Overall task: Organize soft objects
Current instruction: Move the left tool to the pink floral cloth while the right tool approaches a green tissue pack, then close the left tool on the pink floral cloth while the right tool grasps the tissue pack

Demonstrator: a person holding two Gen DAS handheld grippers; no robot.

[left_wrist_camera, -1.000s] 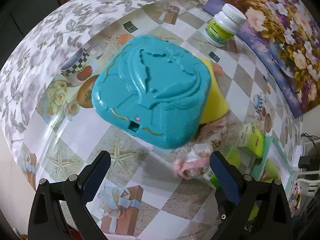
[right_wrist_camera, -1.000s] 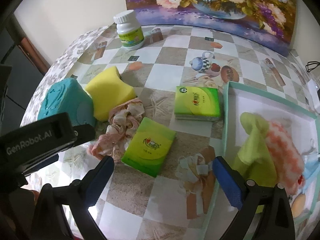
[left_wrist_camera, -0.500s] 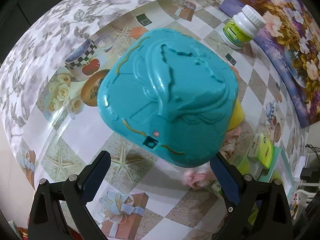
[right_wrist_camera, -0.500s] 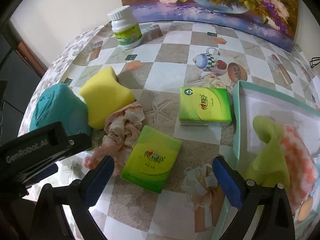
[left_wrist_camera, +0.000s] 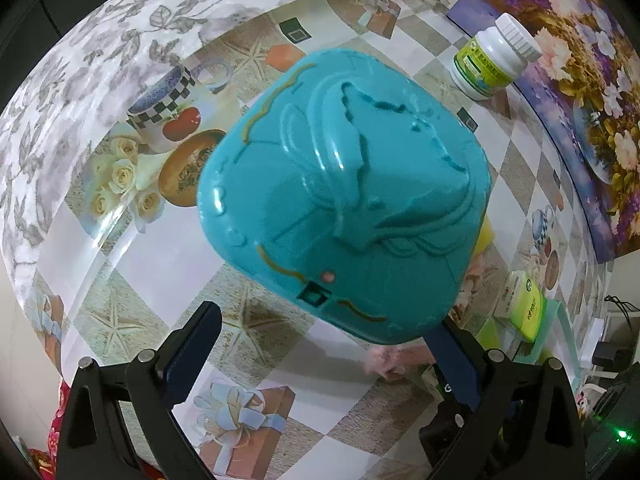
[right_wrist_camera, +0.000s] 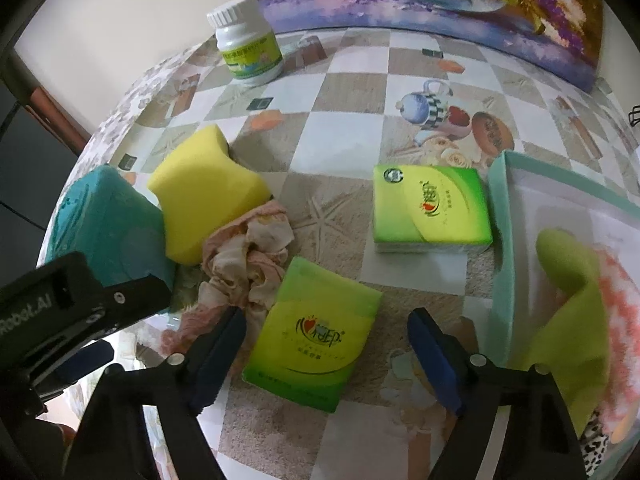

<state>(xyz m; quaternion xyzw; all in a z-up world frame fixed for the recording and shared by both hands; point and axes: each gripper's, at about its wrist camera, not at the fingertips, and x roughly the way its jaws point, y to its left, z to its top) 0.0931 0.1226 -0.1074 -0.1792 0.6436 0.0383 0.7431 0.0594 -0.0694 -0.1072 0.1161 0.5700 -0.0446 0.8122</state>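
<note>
The right gripper hangs over a green tissue pack on the checked tablecloth, jaws closing, pads not yet touching; the left gripper gapes beside a teal embossed box (beside a yellow sponge)

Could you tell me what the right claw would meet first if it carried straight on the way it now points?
Most likely the near green tissue pack: it lies between the closing right claw's fingers, not yet gripped. Depth is hard to judge.
</note>
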